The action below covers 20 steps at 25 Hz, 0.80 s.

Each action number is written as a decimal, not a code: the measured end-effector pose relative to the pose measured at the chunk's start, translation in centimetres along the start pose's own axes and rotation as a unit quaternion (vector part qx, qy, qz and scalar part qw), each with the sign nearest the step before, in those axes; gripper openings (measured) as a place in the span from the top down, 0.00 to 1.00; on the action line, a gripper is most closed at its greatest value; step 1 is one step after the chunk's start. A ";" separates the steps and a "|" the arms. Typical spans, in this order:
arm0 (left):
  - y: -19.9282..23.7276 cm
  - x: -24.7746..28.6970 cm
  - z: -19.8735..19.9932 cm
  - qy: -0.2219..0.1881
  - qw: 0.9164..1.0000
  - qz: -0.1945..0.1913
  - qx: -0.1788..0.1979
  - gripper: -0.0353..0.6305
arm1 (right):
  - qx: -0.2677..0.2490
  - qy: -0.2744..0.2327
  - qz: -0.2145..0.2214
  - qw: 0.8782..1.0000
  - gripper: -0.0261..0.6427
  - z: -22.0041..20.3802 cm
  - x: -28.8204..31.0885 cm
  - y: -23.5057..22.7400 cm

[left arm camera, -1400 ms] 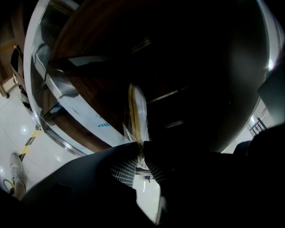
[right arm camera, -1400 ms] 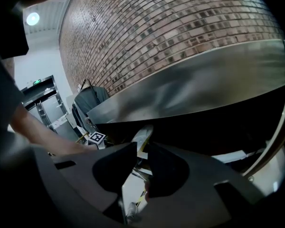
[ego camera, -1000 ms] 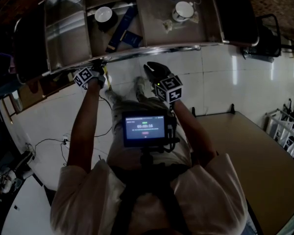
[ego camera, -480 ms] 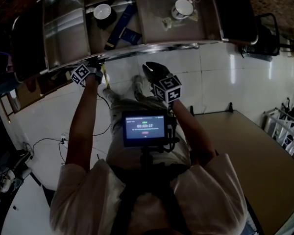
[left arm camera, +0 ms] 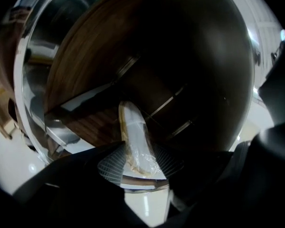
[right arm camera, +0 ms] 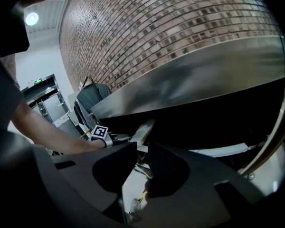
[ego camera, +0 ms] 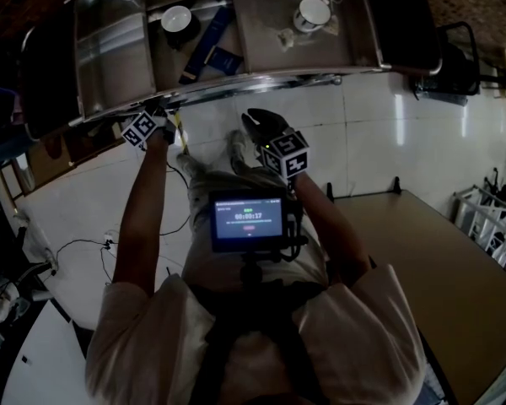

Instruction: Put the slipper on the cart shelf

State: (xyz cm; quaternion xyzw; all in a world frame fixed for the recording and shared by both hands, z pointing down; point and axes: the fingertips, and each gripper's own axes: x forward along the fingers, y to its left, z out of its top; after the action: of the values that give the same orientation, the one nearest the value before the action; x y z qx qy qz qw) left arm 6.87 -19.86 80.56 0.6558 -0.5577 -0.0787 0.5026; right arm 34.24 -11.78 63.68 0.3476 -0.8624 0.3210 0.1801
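Cart [ego camera: 261, 82]: steel-railed, with a top deck and a wood-grain shelf [left arm camera: 85, 84] under it. Slipper [left arm camera: 135, 141]: pale, wrapped in clear film, laid lengthwise on that shelf with its far end pointed inward and its near end at the shelf's front edge; from the right gripper view it was seen [right arm camera: 143, 128] poking in under the steel top. Left gripper [left arm camera: 137, 161]: held at the front rail on the cart's left part [ego camera: 152, 123]. Its jaws had just been opening and stood apart on either side of the slipper's near end, the ribbed pads [left arm camera: 109, 164] drawn off the film so that no grip was kept. Right gripper [ego camera: 261, 125]: held lower and nearer the person, in front of the rail and apart from the cart, angled downward. Its dark jaws [right arm camera: 140, 148] were set a little apart, with nothing between them and only floor seen through the gap. Top deck: two cups, one white with a dark inside [ego camera: 177, 22] and one white on a saucer [ego camera: 314, 13], with a dark blue box [ego camera: 209, 47] lying between them. Chest-mounted screen [ego camera: 249, 220]: lit. Floor [ego camera: 388, 142]: pale glossy tile. Table [ego camera: 413, 260]: brown, to the person's right. Wall [right arm camera: 180, 27]: brick, seen behind the cart.
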 end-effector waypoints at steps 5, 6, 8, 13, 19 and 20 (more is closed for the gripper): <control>0.5 -1.0 0.0 0.027 0.993 0.048 0.107 0.52 | 0.002 0.005 0.001 1.000 0.84 -0.5 -0.2 0.4; 0.5 -1.1 0.0 0.035 0.989 0.059 0.132 0.51 | 0.000 0.005 0.000 1.000 0.84 -0.6 -0.3 0.5; 0.3 -1.4 0.0 0.049 0.981 0.076 0.170 0.51 | -0.003 0.003 0.001 1.000 0.84 -0.5 -0.3 0.6; 0.4 -2.2 -0.2 0.056 0.976 0.094 0.186 0.51 | -0.004 0.002 0.007 1.000 0.84 -0.6 -0.6 1.0; -1.1 -4.1 -0.9 0.036 0.984 0.067 0.160 0.51 | 0.001 0.002 0.004 1.000 0.84 -0.9 -1.2 1.1; -1.6 -4.6 -1.1 0.033 0.986 0.058 0.155 0.51 | -0.001 -0.001 0.005 1.000 0.84 -0.9 -1.3 1.1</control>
State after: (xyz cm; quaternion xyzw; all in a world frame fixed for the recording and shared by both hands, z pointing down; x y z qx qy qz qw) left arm 6.91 -15.70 77.80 0.6947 -0.5836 0.0595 0.4162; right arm 34.39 -9.93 63.18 0.3434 -0.8645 0.3208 0.1782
